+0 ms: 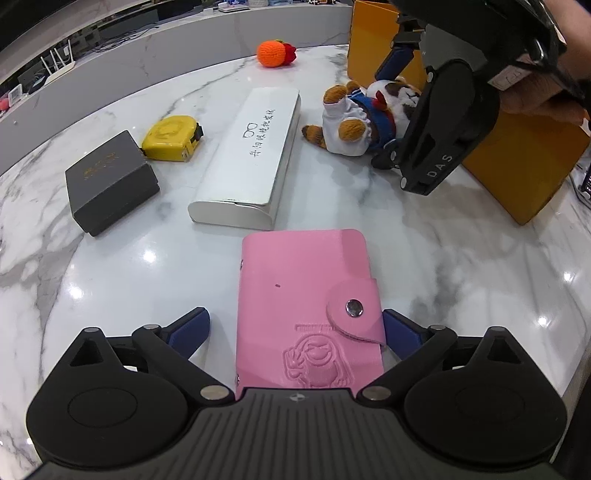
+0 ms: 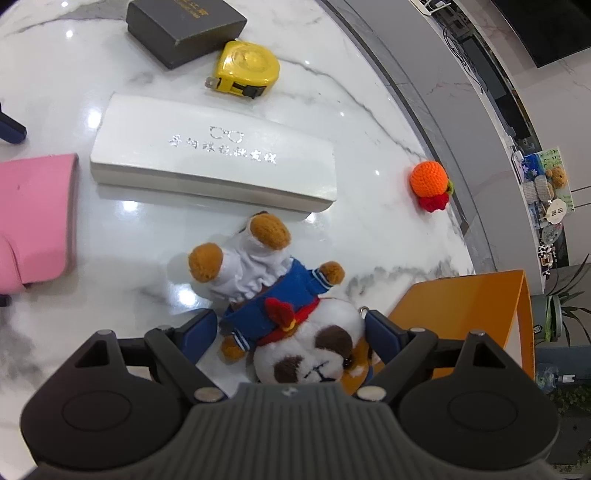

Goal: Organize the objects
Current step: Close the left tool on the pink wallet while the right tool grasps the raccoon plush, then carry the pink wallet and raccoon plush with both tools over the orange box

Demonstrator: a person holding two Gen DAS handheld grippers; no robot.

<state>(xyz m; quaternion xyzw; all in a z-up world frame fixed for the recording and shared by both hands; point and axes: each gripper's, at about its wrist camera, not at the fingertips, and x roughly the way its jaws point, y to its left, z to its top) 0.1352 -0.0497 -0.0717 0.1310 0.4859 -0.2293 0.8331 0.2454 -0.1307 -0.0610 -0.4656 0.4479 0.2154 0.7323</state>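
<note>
- We note the left claw [image 1: 295, 328] spread wide over the white marble surface [image 1: 110, 280], its blue fingers [image 1: 192, 328] on either side of a pink card wallet [image 1: 306, 306]. The wallet lies flat, snap tab closed; there is a clear gap at the left finger, while the right finger sits right at the wallet's edge, and we cannot tell whether it touches.
- The right claw [image 2: 291, 332] is also apart, straddling a plush dog [image 2: 295, 314] in a blue sailor top and white trousers. The dog lies on its back, head nearest the claw, feet pointing away. Its fingers [image 2: 199, 328] flank the head and shoulders; contact looks doubtful from this angle.
- In the left wrist view, a hand [image 1: 535, 99] grips the right claw's handle.
- Just beyond the dog lies a long white glasses case [image 2: 214, 162], lid printed with silver characters.
- Past the case: a yellow tape measure [image 2: 245, 68], and beside it a dark grey box [image 2: 184, 26].
- A crocheted orange [image 2: 430, 181] with a red bit attached sits near the surface's curved edge, well apart from the rest.
- An orange bin [image 2: 472, 310] stands just beside the dog's head.
</note>
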